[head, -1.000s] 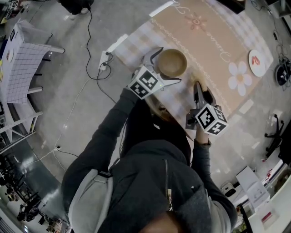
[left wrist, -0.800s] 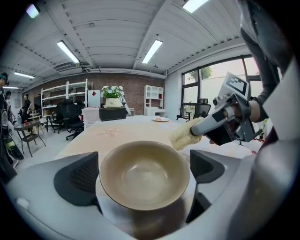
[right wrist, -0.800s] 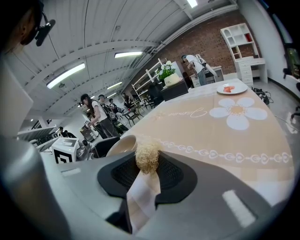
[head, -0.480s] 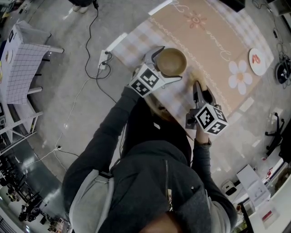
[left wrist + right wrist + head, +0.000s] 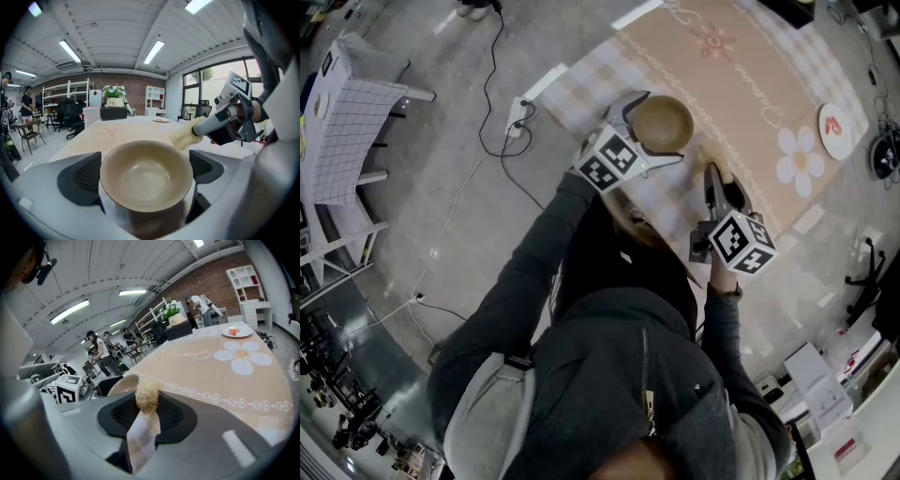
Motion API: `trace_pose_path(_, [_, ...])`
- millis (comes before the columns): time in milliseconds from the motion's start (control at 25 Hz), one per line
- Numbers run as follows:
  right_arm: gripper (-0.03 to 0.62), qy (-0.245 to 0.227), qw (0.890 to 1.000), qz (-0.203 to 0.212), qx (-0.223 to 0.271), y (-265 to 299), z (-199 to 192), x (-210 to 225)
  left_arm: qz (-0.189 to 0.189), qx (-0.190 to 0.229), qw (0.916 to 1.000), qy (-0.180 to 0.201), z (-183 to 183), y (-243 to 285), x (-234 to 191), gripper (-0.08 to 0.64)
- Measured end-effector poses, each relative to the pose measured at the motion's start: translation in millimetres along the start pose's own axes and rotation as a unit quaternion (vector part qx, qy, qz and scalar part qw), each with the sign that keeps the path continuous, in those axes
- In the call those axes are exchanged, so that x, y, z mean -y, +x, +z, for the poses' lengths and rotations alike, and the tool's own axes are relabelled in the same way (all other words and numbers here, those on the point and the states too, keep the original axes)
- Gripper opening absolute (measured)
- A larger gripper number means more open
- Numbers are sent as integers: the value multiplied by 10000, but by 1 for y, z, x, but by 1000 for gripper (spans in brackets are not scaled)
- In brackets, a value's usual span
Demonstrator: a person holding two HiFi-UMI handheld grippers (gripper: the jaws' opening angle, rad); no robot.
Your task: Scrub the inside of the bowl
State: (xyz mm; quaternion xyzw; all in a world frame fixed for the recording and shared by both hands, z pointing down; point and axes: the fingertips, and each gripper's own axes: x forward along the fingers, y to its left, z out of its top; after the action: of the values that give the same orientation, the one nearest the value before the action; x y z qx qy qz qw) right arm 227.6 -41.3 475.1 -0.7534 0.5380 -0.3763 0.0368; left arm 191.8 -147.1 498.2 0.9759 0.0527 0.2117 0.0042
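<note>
Bowl [image 5: 146,176] sat tight between the two jaws of the left gripper [image 5: 654,131], which squeezed it from both sides. The bowl's tan inside faced that gripper and had nothing in it. The right gripper [image 5: 711,174] pinched a pale, scratchy scrubber [image 5: 147,395] at its tips. The scrubber was just to the right of the left gripper, close to the bowl's rim but outside the bowl. A small white plate [image 5: 836,129] lay far past the right gripper on the flowery tablecloth [image 5: 741,75].

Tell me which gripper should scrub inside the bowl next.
Right. The right gripper is shut on the scrubber, close to the bowl; the left gripper is clamped on that bowl, steadying it.
</note>
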Motion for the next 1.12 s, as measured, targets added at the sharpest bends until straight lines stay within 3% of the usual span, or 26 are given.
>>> trace_pose_path(480, [104, -580, 9976, 356, -88, -4, 37, -20, -34, -10, 10000, -54, -1, 2, 1, 586])
trace_pose_path(760, [104, -1573, 9848, 664, -330, -3, 63, -40, -33, -14, 10000, -51, -3, 4, 0, 586])
trace_pose_path(1120, [104, -1994, 9720, 1002, -731, 15, 70, -65, -52, -6, 10000, -63, -5, 6, 1, 586])
